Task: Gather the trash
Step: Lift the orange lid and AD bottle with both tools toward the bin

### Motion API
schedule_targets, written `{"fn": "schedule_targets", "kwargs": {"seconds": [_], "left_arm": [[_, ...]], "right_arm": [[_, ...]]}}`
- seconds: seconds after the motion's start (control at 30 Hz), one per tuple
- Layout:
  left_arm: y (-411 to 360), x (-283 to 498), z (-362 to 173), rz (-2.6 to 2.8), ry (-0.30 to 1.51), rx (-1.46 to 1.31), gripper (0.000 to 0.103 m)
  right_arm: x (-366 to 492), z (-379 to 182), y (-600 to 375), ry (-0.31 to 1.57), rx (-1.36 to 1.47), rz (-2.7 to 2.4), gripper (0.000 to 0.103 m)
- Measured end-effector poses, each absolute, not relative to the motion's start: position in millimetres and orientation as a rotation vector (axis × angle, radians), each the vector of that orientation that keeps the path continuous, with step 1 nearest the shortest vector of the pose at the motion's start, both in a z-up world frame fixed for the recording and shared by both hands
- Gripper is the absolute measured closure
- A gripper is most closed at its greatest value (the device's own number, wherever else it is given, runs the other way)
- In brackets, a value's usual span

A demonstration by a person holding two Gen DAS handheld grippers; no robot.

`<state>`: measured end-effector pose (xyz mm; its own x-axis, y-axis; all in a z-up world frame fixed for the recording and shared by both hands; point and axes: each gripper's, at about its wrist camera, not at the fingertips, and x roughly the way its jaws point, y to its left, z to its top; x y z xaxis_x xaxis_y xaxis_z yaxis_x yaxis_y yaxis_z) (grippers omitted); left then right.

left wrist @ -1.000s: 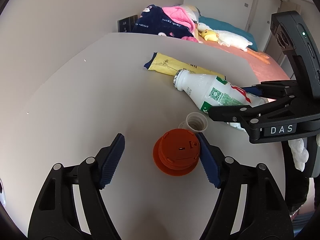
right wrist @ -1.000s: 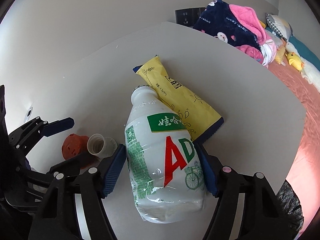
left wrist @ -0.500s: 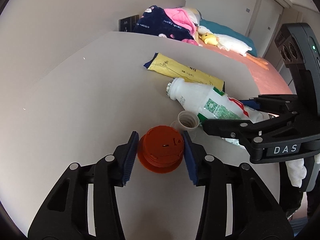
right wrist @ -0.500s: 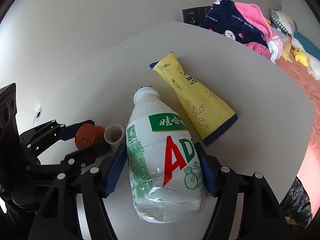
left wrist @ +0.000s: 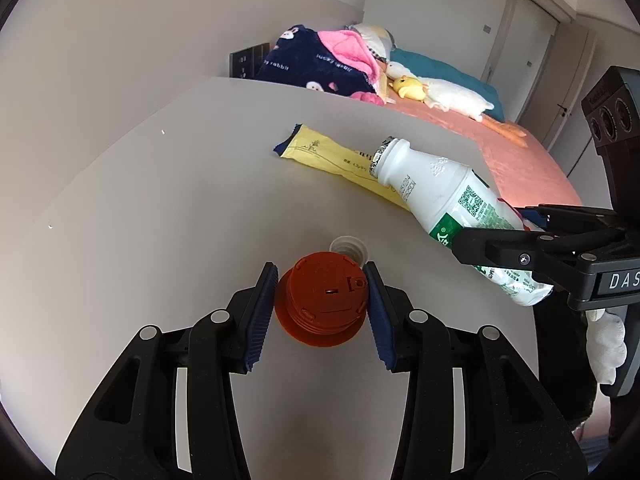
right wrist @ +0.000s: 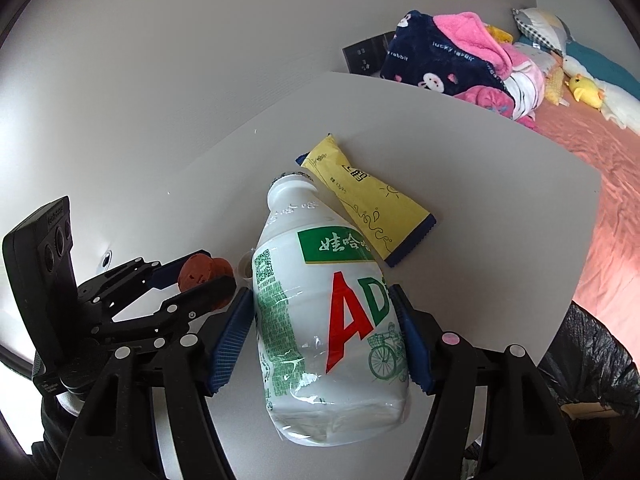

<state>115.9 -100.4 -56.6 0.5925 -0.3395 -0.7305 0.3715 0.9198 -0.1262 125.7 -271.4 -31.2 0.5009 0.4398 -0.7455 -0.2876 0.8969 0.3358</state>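
Left wrist view: your left gripper point(left wrist: 322, 304) is clamping the orange lid point(left wrist: 323, 303) over the table point(left wrist: 160, 220). Right wrist view: your right gripper point(right wrist: 326, 328) is squeezing the white bottle point(right wrist: 328, 320), neck open, contents unseen, above the yellow wrapper point(right wrist: 368, 204).

Wrapper point(left wrist: 340, 160) behind bottle point(left wrist: 448, 200)

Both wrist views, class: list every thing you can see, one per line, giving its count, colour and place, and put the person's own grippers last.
Bottle: one, white with green and red label, between the right gripper's fingers.
Lid: one, orange-red, on the table between the left gripper's fingers.
Small cap: one, whitish, just behind the lid.
Wrapper: one, yellow with dark blue ends, on the table behind the bottle.
Table: one, grey.
Blanket: one, navy and pink, on the bed.
Bag: one, black, beside the table.
Left gripper: black, blue pads.
Right gripper: black, blue pads.
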Motion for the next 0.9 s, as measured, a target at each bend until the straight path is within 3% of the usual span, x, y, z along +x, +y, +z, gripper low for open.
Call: {"fn": "schedule_targets", "kwargs": {"seconds": [0.9], "left_arm": [[-151.3, 69.6, -10.8, -0.54, 0.738, 0.081, 0.06]], "right_arm": [[44.1, 16.8, -339.8, 0.767, 0.277, 0.298, 0.034]]}}
